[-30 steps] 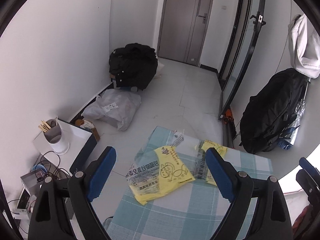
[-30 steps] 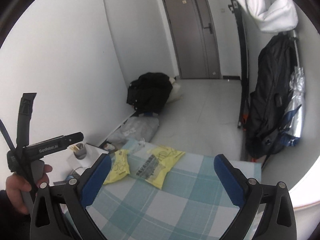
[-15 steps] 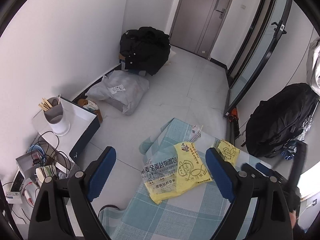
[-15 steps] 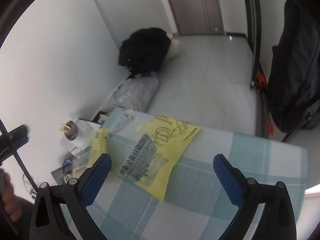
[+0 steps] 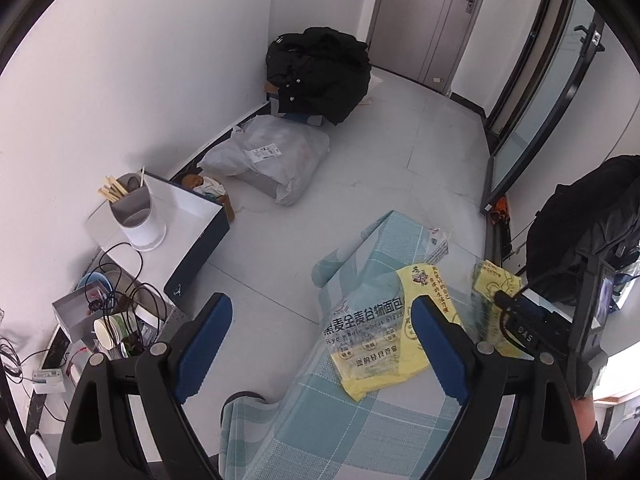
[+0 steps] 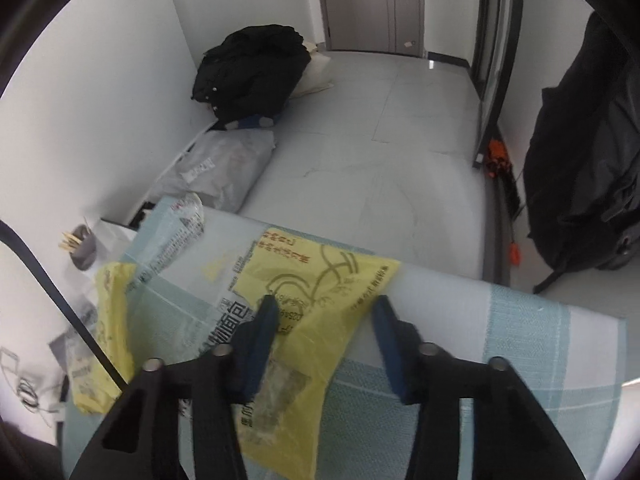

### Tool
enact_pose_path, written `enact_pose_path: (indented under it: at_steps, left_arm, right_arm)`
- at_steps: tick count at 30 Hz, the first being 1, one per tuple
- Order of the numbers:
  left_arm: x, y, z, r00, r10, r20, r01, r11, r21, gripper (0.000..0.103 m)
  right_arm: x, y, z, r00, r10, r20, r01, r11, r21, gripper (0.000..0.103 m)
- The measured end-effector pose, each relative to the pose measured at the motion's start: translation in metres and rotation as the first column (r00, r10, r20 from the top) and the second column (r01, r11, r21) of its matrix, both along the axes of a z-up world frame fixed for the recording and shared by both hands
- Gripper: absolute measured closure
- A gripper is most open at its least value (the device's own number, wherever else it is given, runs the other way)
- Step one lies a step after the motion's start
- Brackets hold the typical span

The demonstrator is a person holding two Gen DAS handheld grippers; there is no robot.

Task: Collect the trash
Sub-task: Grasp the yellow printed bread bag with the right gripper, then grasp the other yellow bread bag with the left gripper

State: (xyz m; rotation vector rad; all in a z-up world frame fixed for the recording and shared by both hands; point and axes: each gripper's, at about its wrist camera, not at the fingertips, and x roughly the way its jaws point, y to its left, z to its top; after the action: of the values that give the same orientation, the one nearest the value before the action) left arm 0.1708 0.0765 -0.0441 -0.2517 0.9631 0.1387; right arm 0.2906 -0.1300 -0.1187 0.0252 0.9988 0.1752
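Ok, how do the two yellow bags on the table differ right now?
The right bag lies between the fingers of the right claw, whose jaws have just been closing but do not pinch it yet; the left bag has no claw on it. The left bag sits at the left edge of the table; the right bag lies further in. Both are flat, yellow-and-clear printed bread bags.

Two crumpled yellow-and-clear wrappers (image 6: 320, 300) (image 6: 108, 332) lie flat on the checked tablecloth (image 6: 520, 380).

Home entryway, grey door (image 5: 436, 20), tiled floor (image 5: 400, 152), black coat (image 5: 320, 72) heaped by wall, checked tablecloth (image 6: 520, 360)
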Motion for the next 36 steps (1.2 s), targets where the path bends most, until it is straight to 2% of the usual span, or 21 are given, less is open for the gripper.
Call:
enact_pose_path:
  at_steps: [4, 6, 11, 16, 21, 24, 28, 31, 33, 36]
  left_arm:
    - [0.001, 0.004, -0.003, 1.000, 0.016, -0.017, -0.017, 0.999, -0.027, 0.014]
    - [0.001, 0.004, -0.003, 1.000, 0.020, -0.019, -0.021, 1.000, -0.023, 0.014]
    - [0.002, 0.003, -0.004, 1.000, 0.018, -0.022, -0.018, 1.000, -0.008, 0.014]
    - [0.002, 0.008, -0.011, 0.999, 0.021, -0.047, -0.022, 1.000, -0.017, 0.014]
    - [0.005, 0.012, -0.016, 0.998, -0.027, -0.055, 0.022, 0.996, -0.083, 0.014]
    - [0.007, 0.010, -0.018, 0.994, -0.088, -0.064, 0.080, 0.990, -0.113, 0.014]
    - [0.021, -0.003, -0.025, 0.963, -0.234, -0.131, 0.223, 0.970, -0.093, 0.014]
    - [0.037, -0.019, -0.034, 0.923, -0.340, -0.179, 0.343, 0.939, -0.013, 0.014]
    - [0.047, -0.026, -0.040, 0.908, -0.362, -0.209, 0.377, 0.926, 0.032, 0.014]
    - [0.056, -0.029, -0.044, 0.895, -0.410, -0.173, 0.417, 0.909, 0.002, 0.014]
  right_arm:
    - [-0.007, -0.006, 0.003, 0.999, 0.039, -0.006, -0.039, 0.999, -0.014, 0.086]
    - [-0.011, -0.006, 0.004, 0.998, 0.059, -0.009, -0.059, 0.998, -0.027, 0.088]
    - [-0.026, -0.017, 0.005, 0.998, 0.066, -0.013, -0.066, 0.998, -0.003, 0.091]
    - [-0.046, -0.034, 0.019, 0.998, 0.055, 0.005, -0.055, 0.998, 0.023, 0.091]
    - [-0.071, -0.044, 0.034, 0.997, 0.072, 0.028, -0.073, 0.996, 0.046, 0.091]
    - [-0.089, -0.047, 0.044, 0.995, 0.085, 0.044, -0.088, 0.993, 0.074, 0.091]
    - [-0.111, -0.045, 0.054, 0.992, 0.103, 0.068, -0.110, 0.987, 0.115, 0.091]
    - [-0.122, -0.045, 0.056, 0.992, 0.099, 0.073, -0.109, 0.983, 0.150, 0.091]
    - [-0.126, -0.046, 0.056, 0.993, 0.090, 0.075, -0.102, 0.979, 0.175, 0.091]
    - [-0.133, -0.049, 0.056, 0.993, 0.089, 0.079, -0.102, 0.979, 0.179, 0.091]
